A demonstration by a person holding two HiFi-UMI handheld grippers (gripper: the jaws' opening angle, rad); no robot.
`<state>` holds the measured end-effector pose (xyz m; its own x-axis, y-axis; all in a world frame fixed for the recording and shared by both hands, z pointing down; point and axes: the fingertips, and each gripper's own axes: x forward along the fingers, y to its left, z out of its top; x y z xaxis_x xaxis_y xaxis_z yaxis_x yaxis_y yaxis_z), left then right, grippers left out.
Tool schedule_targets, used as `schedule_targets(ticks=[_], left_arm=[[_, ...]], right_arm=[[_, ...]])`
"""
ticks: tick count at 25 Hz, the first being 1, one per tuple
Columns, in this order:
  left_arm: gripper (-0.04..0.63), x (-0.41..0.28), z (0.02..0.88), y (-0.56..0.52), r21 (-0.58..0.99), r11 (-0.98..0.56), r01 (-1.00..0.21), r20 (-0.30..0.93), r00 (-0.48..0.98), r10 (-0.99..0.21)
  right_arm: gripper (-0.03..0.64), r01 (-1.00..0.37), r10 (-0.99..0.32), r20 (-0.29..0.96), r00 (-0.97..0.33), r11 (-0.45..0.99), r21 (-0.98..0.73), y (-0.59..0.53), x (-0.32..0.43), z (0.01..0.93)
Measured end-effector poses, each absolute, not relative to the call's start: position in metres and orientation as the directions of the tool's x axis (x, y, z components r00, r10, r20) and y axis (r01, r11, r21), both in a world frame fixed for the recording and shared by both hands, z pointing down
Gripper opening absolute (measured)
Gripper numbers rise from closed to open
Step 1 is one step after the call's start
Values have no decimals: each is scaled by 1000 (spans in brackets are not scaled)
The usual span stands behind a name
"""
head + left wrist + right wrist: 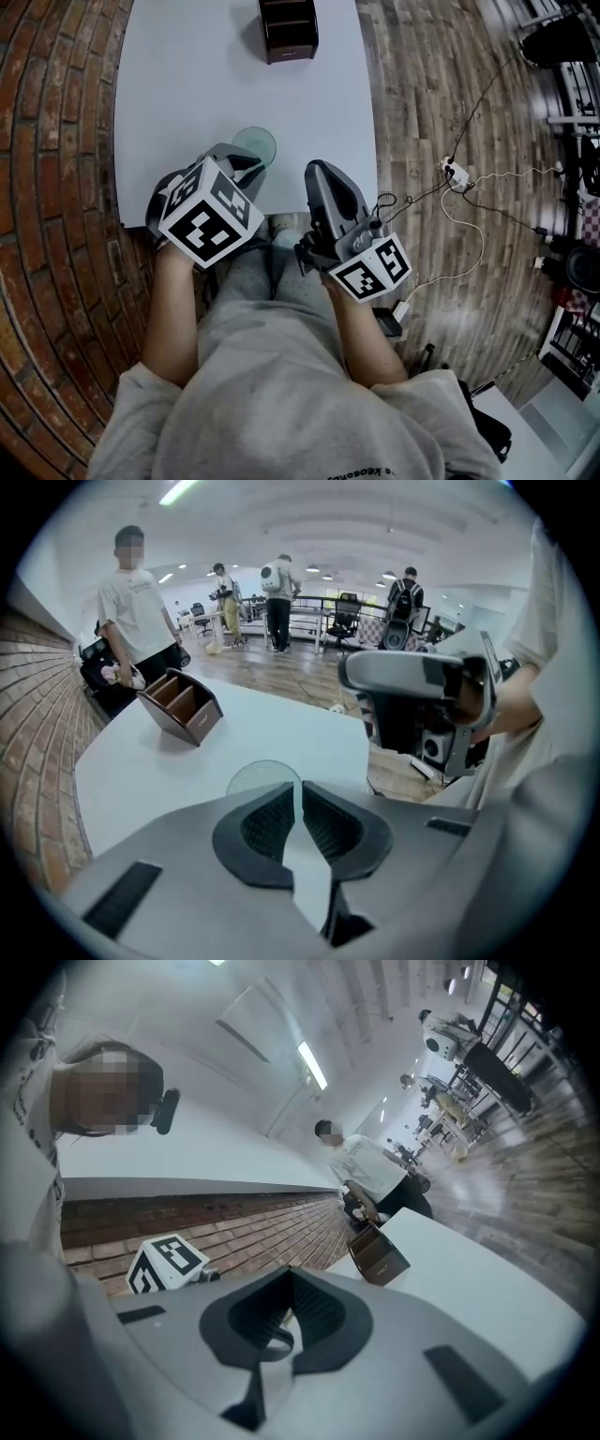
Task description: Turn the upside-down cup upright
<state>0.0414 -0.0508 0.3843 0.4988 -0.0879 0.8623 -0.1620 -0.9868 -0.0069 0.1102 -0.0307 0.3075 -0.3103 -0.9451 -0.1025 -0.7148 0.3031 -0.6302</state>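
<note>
I am holding my left gripper [246,167] steeply down at the table's [169,84] near edge. Its jaws are standing only a thin slit apart with nothing gripped that I can make out, and the cup [254,145] is sitting on the table just beyond their tips. I am judging this to be the approach to the grasp: next I am needing wider jaws to span the cup's wall, then a wrist roll to flip it. My right gripper [319,173] is idling off to the right, jaws pressed together and empty.
</note>
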Motion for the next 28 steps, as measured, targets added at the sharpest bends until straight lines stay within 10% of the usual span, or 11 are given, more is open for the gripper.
schedule_targets(ticks=[11,28], left_arm=[[11,33,307,-73,55,-873,-484,521,760,-389],[11,4,223,-40,63,-716,-695,195,713,-674]], right_arm=[[6,-782,-936,-70,-345,328,-530,-45,88,281],[6,-909,-937,23,-350,333,-252,-22,52,210]])
